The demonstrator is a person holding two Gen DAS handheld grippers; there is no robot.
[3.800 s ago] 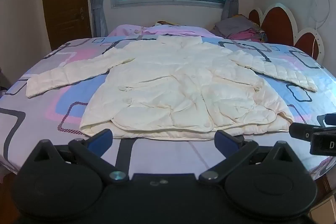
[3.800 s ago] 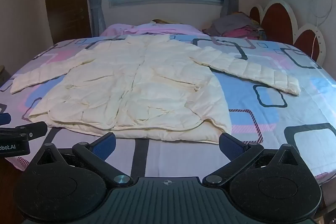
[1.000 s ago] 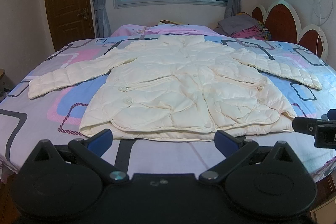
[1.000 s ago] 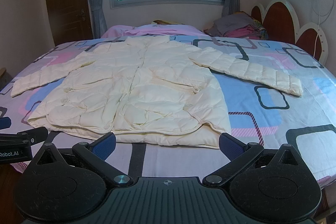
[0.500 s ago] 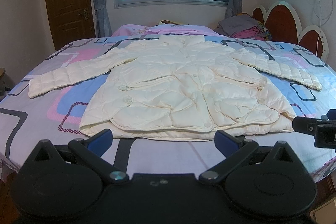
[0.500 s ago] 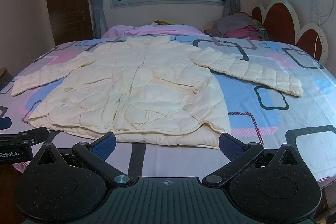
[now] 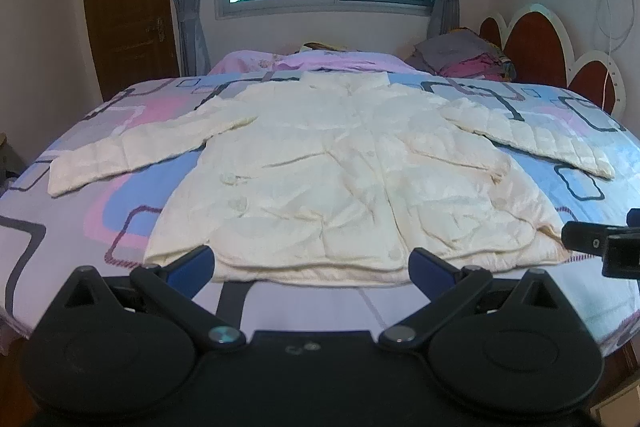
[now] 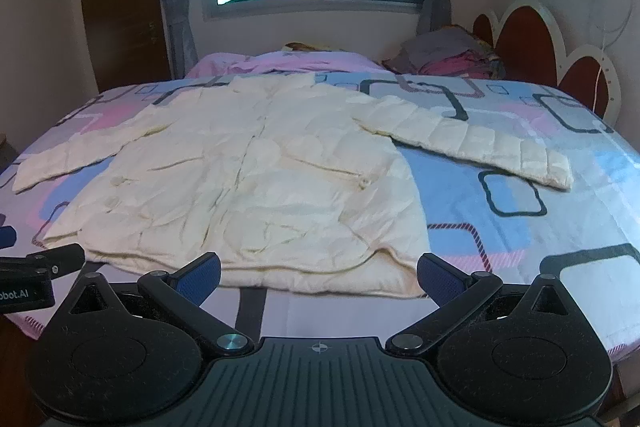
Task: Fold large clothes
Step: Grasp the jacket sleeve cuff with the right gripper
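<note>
Cream quilted puffer jacket (image 7: 352, 179) lies flat mid-frame on patterned bed (image 7: 120, 219), sleeves spread. Left gripper (image 7: 312, 263) and right gripper (image 8: 318, 273) both spread wide, empty. Likely light, soft, slippery; pinch sleeve cuffs.

The jacket (image 7: 352, 179) lies flat on the bed (image 7: 80, 211), sleeves spread to both sides. Behind it is a pile of clothes (image 7: 468, 61), at the right near the headboard (image 7: 532, 43).

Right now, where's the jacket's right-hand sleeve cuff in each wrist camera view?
Left wrist view: the cuff lies far right, mid-height, on the bedspread.
Right wrist view: the cuff lies right of centre, mid-height.
Shared landmark: the scalloped headboard behind it.
</note>
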